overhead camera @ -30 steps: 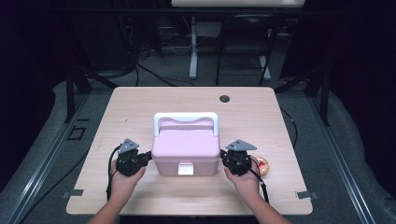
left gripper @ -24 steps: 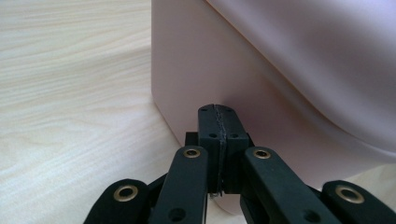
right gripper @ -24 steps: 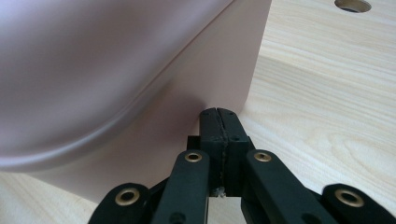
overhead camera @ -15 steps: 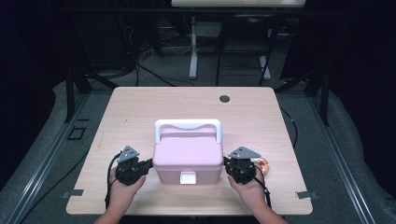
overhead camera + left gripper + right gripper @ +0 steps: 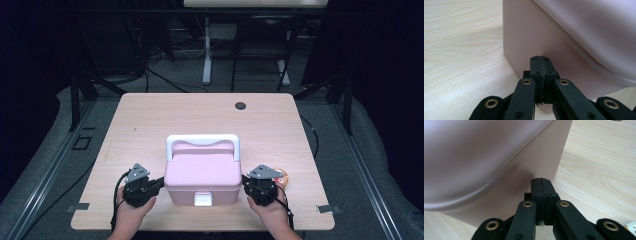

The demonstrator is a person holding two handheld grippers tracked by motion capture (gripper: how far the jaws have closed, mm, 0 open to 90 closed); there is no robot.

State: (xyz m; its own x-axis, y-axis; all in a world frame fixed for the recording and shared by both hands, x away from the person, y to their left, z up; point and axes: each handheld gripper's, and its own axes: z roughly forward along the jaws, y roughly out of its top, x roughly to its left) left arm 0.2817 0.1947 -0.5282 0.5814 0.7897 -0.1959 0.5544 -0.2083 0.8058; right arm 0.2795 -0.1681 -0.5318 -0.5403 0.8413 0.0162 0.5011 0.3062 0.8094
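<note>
You are pulling the box point(image 5: 203, 172) nearer to the table point(image 5: 150, 115) front edge, pressing its sides between left gripper point(image 5: 161, 182) and right gripper point(image 5: 244, 180), both closed empty.

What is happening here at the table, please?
A person holds a gripper in each hand and presses them against the two sides of a pink box with a white handle. The left gripper and the right gripper both have their jaws shut, with the tips at the box's lower side walls, so the box is squeezed between them rather than pinched. It sits near the front edge of the table. A small round thing lies beside the right gripper.
</note>
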